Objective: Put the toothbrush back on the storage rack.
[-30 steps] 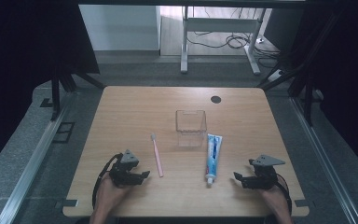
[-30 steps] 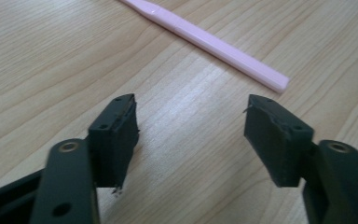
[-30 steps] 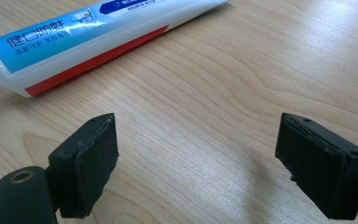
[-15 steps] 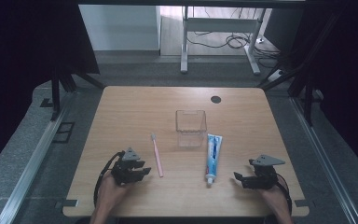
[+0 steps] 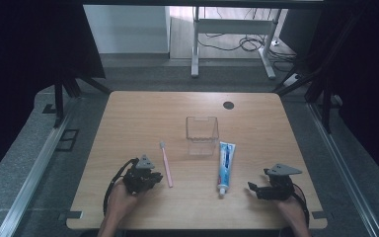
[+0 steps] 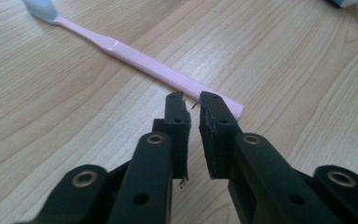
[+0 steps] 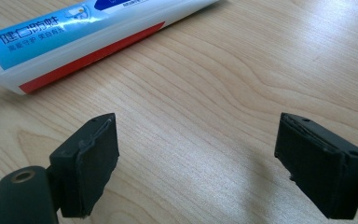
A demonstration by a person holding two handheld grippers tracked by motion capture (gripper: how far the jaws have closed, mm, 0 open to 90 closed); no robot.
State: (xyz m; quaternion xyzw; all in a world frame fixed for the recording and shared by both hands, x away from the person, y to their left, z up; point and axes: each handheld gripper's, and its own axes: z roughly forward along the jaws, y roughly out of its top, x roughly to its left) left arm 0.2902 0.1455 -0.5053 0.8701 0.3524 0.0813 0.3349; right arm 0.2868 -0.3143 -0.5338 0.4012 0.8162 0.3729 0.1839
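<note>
Your left gripper (image 5: 154, 177) is sitting closer to the pink toothbrush (image 5: 166, 164) than it was a second ago, having edged rightward toward the handle end. In the left gripper view its jaws are drawn nearly together, with only a thin slit between them and nothing in it, and their tips are hovering just short of the handle's tail (image 6: 223, 100). The toothbrush is lying flat on the wooden table (image 5: 128, 123), its pale bristle head pointing away from you, left of the clear box (image 5: 202, 134). The blue-and-white toothpaste tube (image 5: 225, 163) is lying just right of that box, cap toward you, where it was before. Your right gripper (image 5: 256, 190) is resting where it was, near the tube's cap, jaws spread wide and empty.
</note>
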